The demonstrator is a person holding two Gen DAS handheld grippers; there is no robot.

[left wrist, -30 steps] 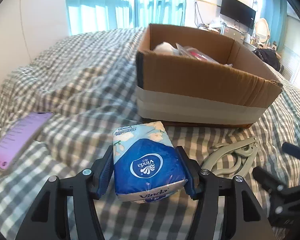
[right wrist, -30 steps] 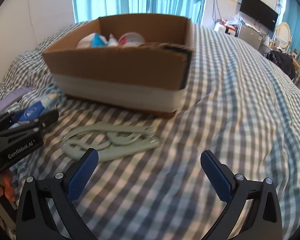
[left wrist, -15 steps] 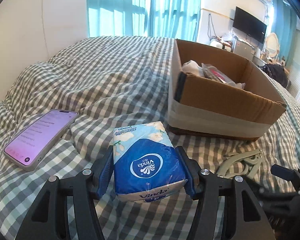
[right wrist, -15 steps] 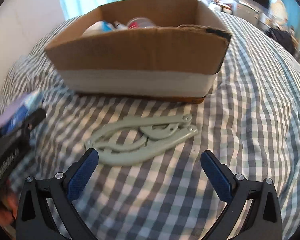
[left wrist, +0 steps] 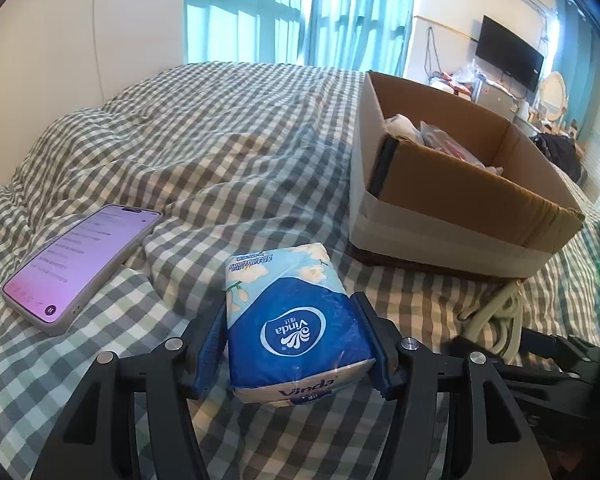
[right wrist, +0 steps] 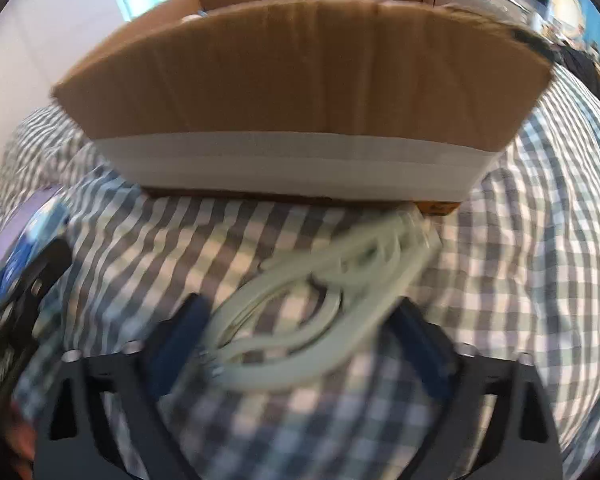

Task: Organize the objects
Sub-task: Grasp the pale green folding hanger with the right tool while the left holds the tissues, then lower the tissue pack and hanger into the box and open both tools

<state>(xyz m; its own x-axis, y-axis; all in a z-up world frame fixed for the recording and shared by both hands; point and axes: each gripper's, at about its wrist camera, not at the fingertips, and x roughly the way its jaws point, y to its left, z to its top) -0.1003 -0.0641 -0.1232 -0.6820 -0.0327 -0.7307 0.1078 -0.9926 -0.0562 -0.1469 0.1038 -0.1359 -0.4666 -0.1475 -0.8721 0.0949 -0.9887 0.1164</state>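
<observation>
My left gripper [left wrist: 292,344] is shut on a blue Vinda tissue pack [left wrist: 296,320] and holds it over the checked bedspread. A cardboard box [left wrist: 452,184] with white tape round its base stands to the right, with several items inside. My right gripper [right wrist: 300,340] is open, its blue pads on either side of a pale green folding hanger [right wrist: 320,312] that lies in front of the box [right wrist: 300,80]. The right wrist view is blurred. The hanger also shows in the left wrist view [left wrist: 496,312], at the right.
A phone [left wrist: 80,264] with a lit purple screen lies on the bed at the left. The checked bedspread [left wrist: 220,140] is rumpled. A window with teal curtains and a wall TV [left wrist: 508,58] are far behind.
My right gripper has moved forward and down so its open fingers now straddle the hanger. My left gripper, still holding the tissue pack, has swung left, away from the box.
</observation>
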